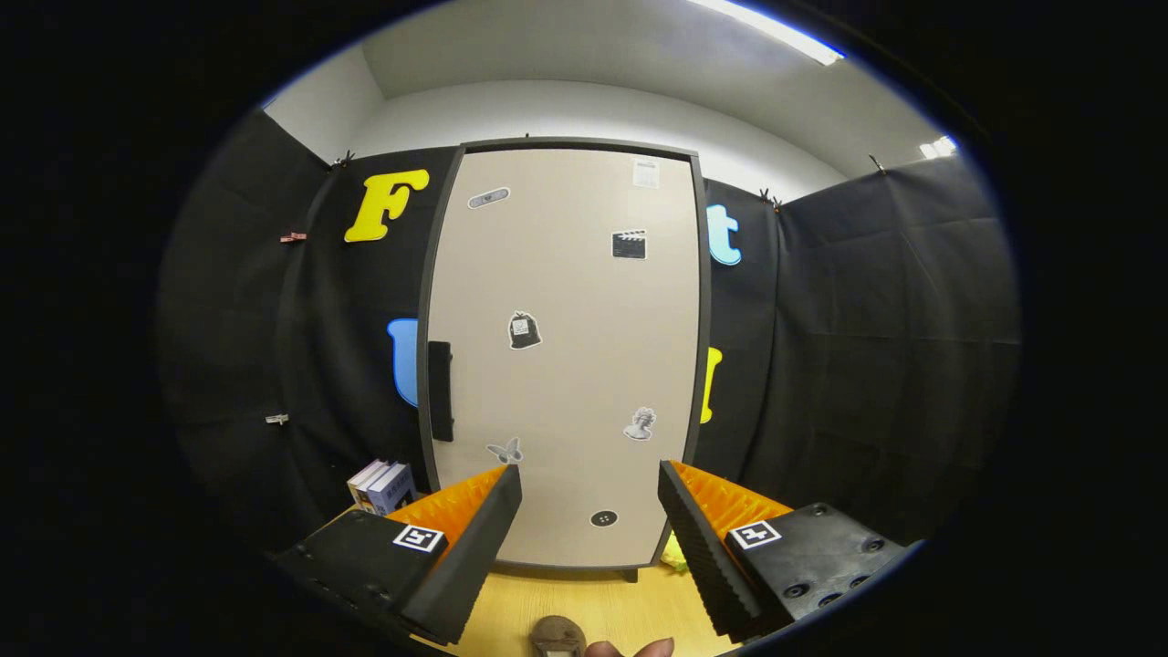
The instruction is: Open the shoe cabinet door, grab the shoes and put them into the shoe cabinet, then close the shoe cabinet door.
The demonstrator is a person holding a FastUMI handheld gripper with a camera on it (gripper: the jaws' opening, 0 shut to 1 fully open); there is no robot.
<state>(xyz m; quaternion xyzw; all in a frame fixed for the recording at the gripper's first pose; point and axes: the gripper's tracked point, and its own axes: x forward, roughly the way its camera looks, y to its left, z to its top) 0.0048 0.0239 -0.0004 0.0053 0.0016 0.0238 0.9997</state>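
My gripper (589,488) hangs with its fingers spread wide and nothing between them; their inner faces are ribbed, sawtooth-like, and each block behind carries a small square marker. Just under them, at the near edge of the floor (602,607), I see a fingertip (652,649) and a rounded brown thing (557,634), too cut off for me to name, perhaps a shoe. The floor is pale, smooth wood grain, running up to the cabinet's base. Beyond the fingers stands the cabinet (566,356), and I judge the task barely begun: its door is closed flush, so opening, loading the shoes and closing all remain. The door is a flat, matte beige panel in a thin dark frame, dotted with small stickers, with a dark upright handle (441,391) near its left edge, well ahead of my left finger. A scrap of something yellow-green (673,553) peeks out at the cabinet's right foot; I can't tell what it is. To the cabinet's left, at the floor's far left corner, a few books (383,485) lean together against the wall (876,365), soft black cloth hanging in folds.
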